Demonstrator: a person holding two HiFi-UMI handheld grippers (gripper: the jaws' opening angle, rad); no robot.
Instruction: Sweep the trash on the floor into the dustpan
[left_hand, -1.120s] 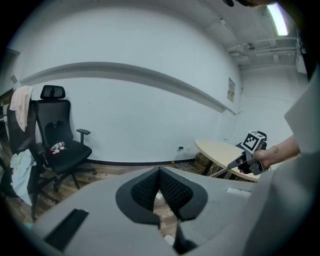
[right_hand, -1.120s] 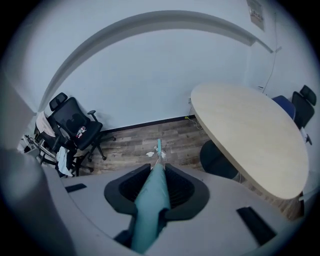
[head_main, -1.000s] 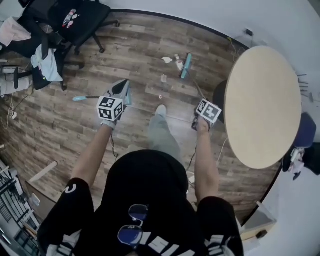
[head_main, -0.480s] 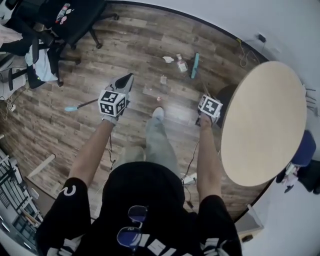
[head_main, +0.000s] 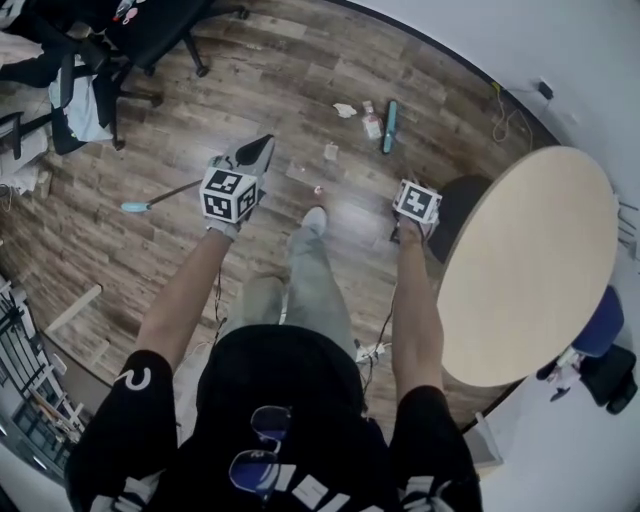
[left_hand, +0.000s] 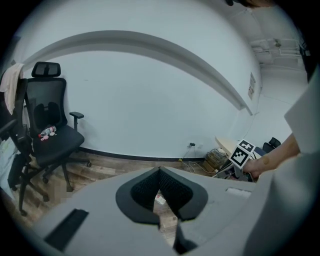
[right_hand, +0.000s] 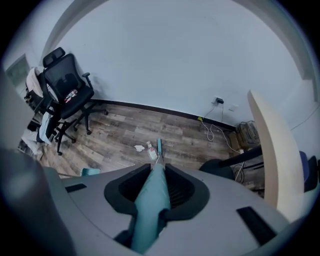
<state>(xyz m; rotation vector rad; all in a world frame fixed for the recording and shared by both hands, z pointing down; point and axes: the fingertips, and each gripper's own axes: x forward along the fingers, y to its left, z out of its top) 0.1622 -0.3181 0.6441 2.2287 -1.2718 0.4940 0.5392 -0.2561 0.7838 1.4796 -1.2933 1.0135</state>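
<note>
My right gripper (head_main: 411, 197) (right_hand: 155, 187) is shut on the teal handle of a broom. The thin shaft runs down to the broom head (head_main: 390, 125) (right_hand: 159, 146), which rests on the wood floor beside a small bottle (head_main: 372, 126) (right_hand: 151, 151). A crumpled white paper (head_main: 345, 110) (right_hand: 139, 148) and two small scraps (head_main: 330, 152) lie close by. My left gripper (head_main: 250, 158) (left_hand: 160, 196) is shut on a thin dark rod. That rod slants down to the teal dustpan (head_main: 135, 207) (right_hand: 90, 171), left of the trash. Through the left jaws' gap I see a bit of trash (left_hand: 159, 200).
A round beige table (head_main: 530, 270) with a dark base (head_main: 462, 200) stands close on the right. A black office chair (head_main: 150, 35) (right_hand: 67, 90) with clothes is far left. Cables (head_main: 510, 115) lie by the white wall. The person's foot (head_main: 316, 220) stands between the grippers.
The person has stepped towards the trash, and the table now sits lower right in the head view. Both grippers keep their hold. The broom head stays beside the bottle.
</note>
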